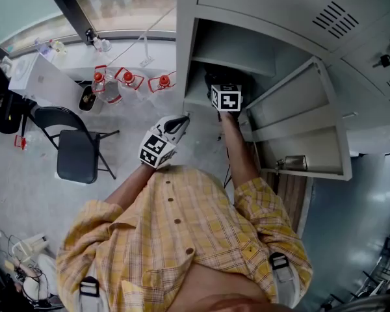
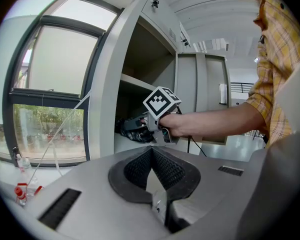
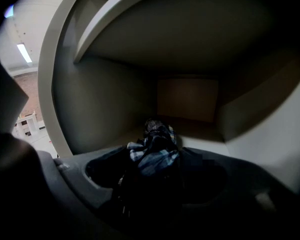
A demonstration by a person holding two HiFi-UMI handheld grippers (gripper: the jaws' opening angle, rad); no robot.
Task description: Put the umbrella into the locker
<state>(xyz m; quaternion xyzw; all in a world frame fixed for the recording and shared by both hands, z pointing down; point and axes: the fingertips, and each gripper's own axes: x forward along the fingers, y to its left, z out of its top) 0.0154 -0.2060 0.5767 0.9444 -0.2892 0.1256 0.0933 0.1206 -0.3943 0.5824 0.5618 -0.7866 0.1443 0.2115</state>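
Umbrella (image 3: pixel 155 151) on grey locker shelf (image 3: pixel 200 127), window (image 2: pixel 60 59) beside, pale floor (image 1: pixel 26 194)

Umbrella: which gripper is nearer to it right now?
Right. The right gripper reaches into the locker, the umbrella lying between its open jaws. The left gripper hangs outside the locker, shut and empty.

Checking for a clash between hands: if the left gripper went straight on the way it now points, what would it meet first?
Most likely the right gripper, dead ahead at the locker's open compartment; the depth between them is unclear.
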